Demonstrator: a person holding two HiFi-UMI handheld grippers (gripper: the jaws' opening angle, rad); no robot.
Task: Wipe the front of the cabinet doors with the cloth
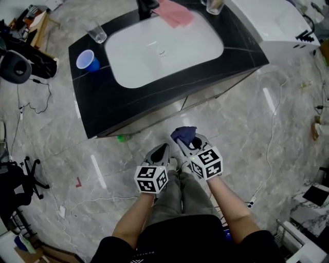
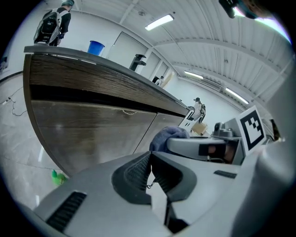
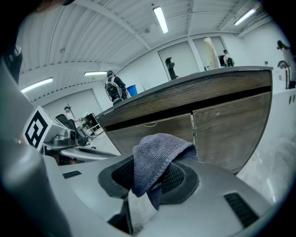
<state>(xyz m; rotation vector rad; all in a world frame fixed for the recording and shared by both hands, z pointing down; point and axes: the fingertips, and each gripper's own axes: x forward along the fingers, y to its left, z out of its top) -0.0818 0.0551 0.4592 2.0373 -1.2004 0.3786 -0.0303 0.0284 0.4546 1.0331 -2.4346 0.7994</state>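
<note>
Right gripper view: slate-blue cloth [image 3: 155, 159], ribbed knit, bunched and folded over itself, clamped between the closed jaws of the right gripper [image 3: 152, 178], one flap drooping down at the near side. Held low, near the cabinet doors [image 3: 217, 125] but apart from them. Doors wood-grain brown, with a thin seam between the two, set under a dark recess and the overhanging black countertop [image 1: 85, 102].

Left gripper view: left gripper [image 2: 150, 169] closed on nothing, ribbed pads pressed together, just left of the cloth.

Head view: both grippers side by side above the person's legs [image 1: 177, 195], over grey marble floor [image 1: 247, 118]. On the countertop, white basin [image 1: 154, 67], blue cup [image 1: 87, 60], glass tumbler [image 1: 97, 34], and pink cloth [image 1: 174, 13] at the far edge. Small green object [image 1: 121, 137] on the floor at the cabinet's foot.
</note>
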